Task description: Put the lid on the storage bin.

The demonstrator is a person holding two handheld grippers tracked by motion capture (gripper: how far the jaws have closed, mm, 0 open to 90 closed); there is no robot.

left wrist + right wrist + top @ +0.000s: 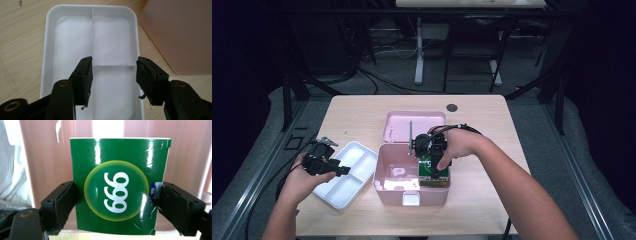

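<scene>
A green box [117, 187] printed with white digits in a yellow-green circle is clamped between the jaws of my right gripper [115, 207], shut on its two sides. In the high view the right gripper [435, 172] holds the green box [430, 165] inside the right part of an open pink case [384, 180]. My left gripper [113, 80] is open with nothing between its jaws, hovering over a white divided tray [50, 37]. Seen from above, the left gripper [343, 171] sits over that tray [357, 150], left of the case.
The pink case's lid [397, 125] lies open behind it. A white item [398, 172] lies in the case's left part. A small metal object [326, 141] rests on the table beyond the tray. A dark round grommet [452, 107] marks the tabletop at the back.
</scene>
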